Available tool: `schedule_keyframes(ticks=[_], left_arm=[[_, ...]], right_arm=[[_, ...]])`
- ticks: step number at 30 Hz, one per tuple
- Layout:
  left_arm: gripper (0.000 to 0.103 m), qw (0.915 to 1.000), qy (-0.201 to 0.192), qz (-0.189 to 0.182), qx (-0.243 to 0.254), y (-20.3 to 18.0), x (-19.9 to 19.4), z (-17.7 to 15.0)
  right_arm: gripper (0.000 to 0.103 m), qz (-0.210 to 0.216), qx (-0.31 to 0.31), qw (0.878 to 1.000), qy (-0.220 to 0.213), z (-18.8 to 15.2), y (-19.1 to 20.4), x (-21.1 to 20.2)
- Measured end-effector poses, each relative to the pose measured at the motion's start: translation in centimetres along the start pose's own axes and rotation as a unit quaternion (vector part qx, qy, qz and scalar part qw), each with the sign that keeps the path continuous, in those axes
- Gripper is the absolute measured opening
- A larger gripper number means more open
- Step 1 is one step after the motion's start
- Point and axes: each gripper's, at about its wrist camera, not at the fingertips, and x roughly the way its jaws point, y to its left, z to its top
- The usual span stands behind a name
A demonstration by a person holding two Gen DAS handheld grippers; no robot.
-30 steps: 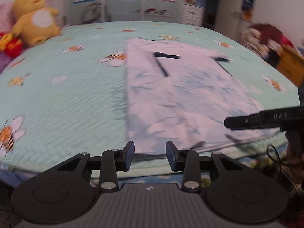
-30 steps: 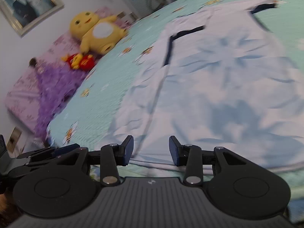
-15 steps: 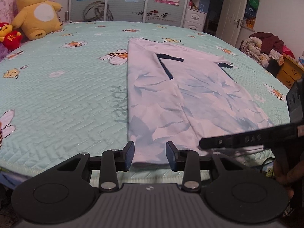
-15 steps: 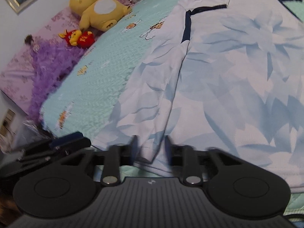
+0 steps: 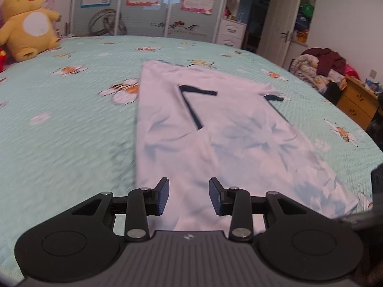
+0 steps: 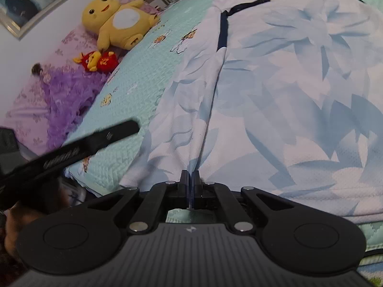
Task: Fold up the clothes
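A pale shirt [image 5: 215,129] with a blue leaf print and dark trim lies flat on the bed, its left side folded inward. In the left wrist view my left gripper [image 5: 189,195] hangs open just over the shirt's near hem, with fabric showing between its fingers but not pinched. In the right wrist view my right gripper [image 6: 190,179] is shut on the shirt [image 6: 287,83], pinching the near hem where the folded edge meets it. A thin fold of cloth rises from its closed pads. The left gripper's finger [image 6: 91,143] shows at the left of that view.
The bed has a mint quilt [image 5: 67,131] with bee and flower prints. A yellow plush toy [image 6: 119,21] and a red toy [image 6: 98,61] sit near purple bedding [image 6: 64,95]. A pile of clothes [image 5: 318,69] and a wooden cabinet [image 5: 356,100] stand at the right.
My right gripper has closed on the shirt's near hem. My left gripper has moved to the right, from the shirt's left corner to over its hem, staying open.
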Motion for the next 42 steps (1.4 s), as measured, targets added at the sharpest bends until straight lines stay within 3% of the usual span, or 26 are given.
schedule_keyframes(ticks=[6, 8, 13, 16, 18, 19, 20, 24, 28, 34, 36, 38, 42], left_arm=[[0.040, 0.9983, 0.046, -0.032, -0.016, -0.8, 3.7, -0.4], [0.040, 0.9983, 0.047, -0.034, 0.001, -1.6, 4.0, -0.3], [0.044, 0.9969, 0.053, 0.001, 0.059, -3.6, 5.6, 0.2], [0.042, 0.9960, 0.060, 0.020, 0.064, -3.9, 6.5, 0.0], [0.032, 0.9963, 0.059, 0.015, 0.060, -3.9, 6.5, 0.0], [0.013, 0.9961, 0.057, 0.015, 0.067, -4.1, 6.5, 0.0], [0.000, 0.9959, 0.052, 0.017, 0.073, -4.3, 6.4, 0.1], [0.000, 0.9971, 0.035, -0.003, 0.068, -4.7, 6.0, 0.5], [0.000, 0.9948, 0.055, -0.006, 0.085, -5.0, 6.8, -0.5], [0.006, 0.9951, 0.046, 0.008, 0.087, -4.5, 6.1, -1.0], [0.012, 0.9965, 0.033, 0.017, 0.075, -4.0, 5.3, -1.0], [0.041, 0.9987, 0.005, 0.017, 0.047, -2.9, 4.4, -0.9], [0.043, 0.9987, -0.042, 0.012, -0.028, -0.1, 3.4, 0.4]], right_arm=[[0.000, -0.002, -0.001, 1.000, 0.009, -0.3, -0.5, 0.3], [0.000, 0.002, 0.005, 1.000, 0.007, -0.5, -0.7, 0.4], [0.000, 0.004, 0.003, 1.000, 0.005, -0.5, -0.6, 0.6], [0.000, 0.005, 0.005, 1.000, 0.004, -0.6, -0.5, 0.6], [0.000, 0.007, 0.008, 1.000, 0.002, -0.5, -0.5, 0.4], [0.000, 0.010, 0.009, 1.000, 0.001, -0.5, -0.6, 0.3], [0.000, 0.012, 0.011, 1.000, -0.002, -0.4, -0.7, 0.1], [0.000, 0.018, 0.018, 1.000, -0.009, -0.3, -1.0, -0.4], [0.000, 0.025, 0.020, 0.999, 0.001, -0.5, -1.6, -0.3], [0.008, 0.070, 0.027, 0.997, 0.014, 0.5, -3.2, -1.3], [0.009, 0.062, 0.032, 0.998, -0.003, 1.7, -4.2, -2.2], [0.010, 0.050, 0.048, 0.997, -0.029, 3.6, -5.4, -2.8], [0.017, 0.011, 0.086, 0.993, -0.083, 9.1, -7.6, -2.1]])
